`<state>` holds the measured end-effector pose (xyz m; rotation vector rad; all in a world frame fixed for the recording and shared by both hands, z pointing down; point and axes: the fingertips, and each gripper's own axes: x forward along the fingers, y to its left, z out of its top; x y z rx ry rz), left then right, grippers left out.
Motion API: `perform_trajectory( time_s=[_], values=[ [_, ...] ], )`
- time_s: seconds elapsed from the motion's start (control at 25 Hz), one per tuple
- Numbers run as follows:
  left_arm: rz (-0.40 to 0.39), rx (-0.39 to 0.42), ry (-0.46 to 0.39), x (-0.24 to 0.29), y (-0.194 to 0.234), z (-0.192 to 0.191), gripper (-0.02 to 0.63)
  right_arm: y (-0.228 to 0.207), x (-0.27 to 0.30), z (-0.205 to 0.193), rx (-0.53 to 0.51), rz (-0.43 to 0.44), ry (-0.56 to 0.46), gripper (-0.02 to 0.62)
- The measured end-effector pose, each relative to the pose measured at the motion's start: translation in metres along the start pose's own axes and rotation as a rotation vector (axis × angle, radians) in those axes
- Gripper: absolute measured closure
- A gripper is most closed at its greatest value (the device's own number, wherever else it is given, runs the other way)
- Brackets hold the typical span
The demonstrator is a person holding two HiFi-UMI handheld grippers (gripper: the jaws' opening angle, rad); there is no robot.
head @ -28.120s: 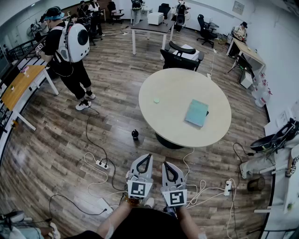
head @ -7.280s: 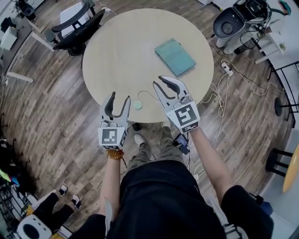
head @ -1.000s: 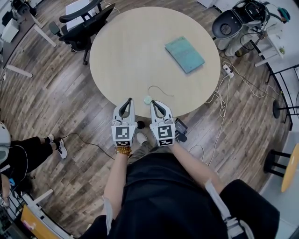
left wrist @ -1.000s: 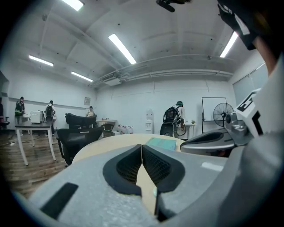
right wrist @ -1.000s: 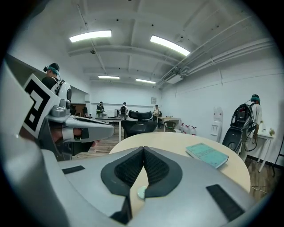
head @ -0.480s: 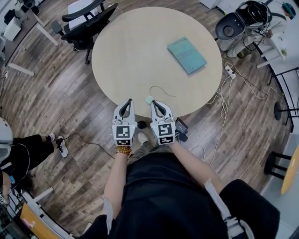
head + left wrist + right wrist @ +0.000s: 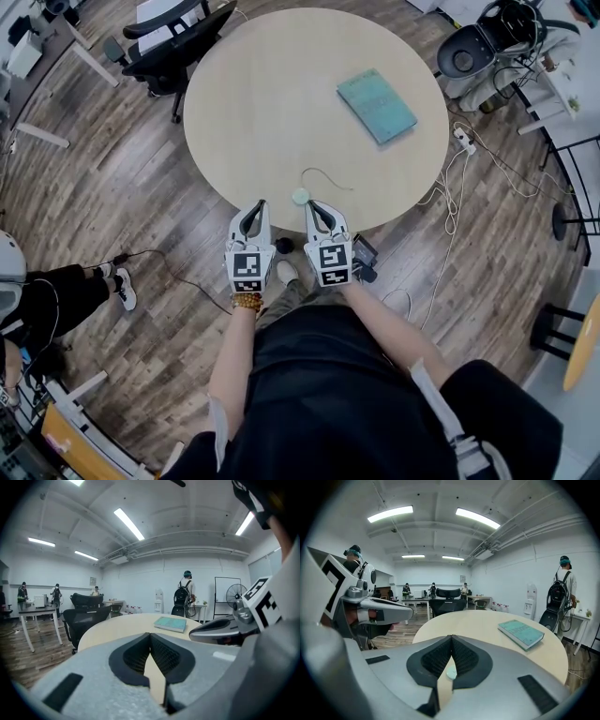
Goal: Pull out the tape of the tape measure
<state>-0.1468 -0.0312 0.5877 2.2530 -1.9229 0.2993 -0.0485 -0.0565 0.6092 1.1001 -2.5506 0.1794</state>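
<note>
The person stands at the near edge of a round, pale table [image 7: 272,94] and holds both grippers side by side, close to each other but apart. The left gripper [image 7: 254,206] has its jaws fully together; in the left gripper view the two dark pads meet at the tips and nothing is between them. The right gripper [image 7: 315,207] is the same: its jaws are together and hold nothing. Both grippers point over the near rim of the table toward the far side, and the tips are just at that rim.

The tape measure [image 7: 300,197] is a small round, pale green case. It lies on the table near the near edge, between the two grippers' tips and a little farther than them, and neither gripper touches it. In the right gripper view it shows through the gap below the closed pads. A thin tape [image 7: 325,175] comes out of the case and lies in a loose curve on the table, going far and then to the right.

A teal book [image 7: 377,93] lies flat on the far right part of the table, well apart from the tape measure. A black office chair [image 7: 178,47] stands at the far left of the table. White cables [image 7: 448,202] lie on the wooden floor to the right.
</note>
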Motion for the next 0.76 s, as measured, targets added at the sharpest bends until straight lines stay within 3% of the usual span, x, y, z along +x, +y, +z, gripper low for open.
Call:
perform_trajectory(
  time_s=[0.36, 0.76],
  values=[
    [0.023, -0.019, 0.027, -0.011, -0.002, -0.013, 0.603, -0.011, 0.012, -0.023, 0.007, 0.000, 0.060, 0.598],
    [0.067, -0.029, 0.059, -0.035, 0.007, -0.033, 0.603, -0.016, 0.043, -0.057, -0.107, 0.032, 0.147, 0.599]
  ],
)
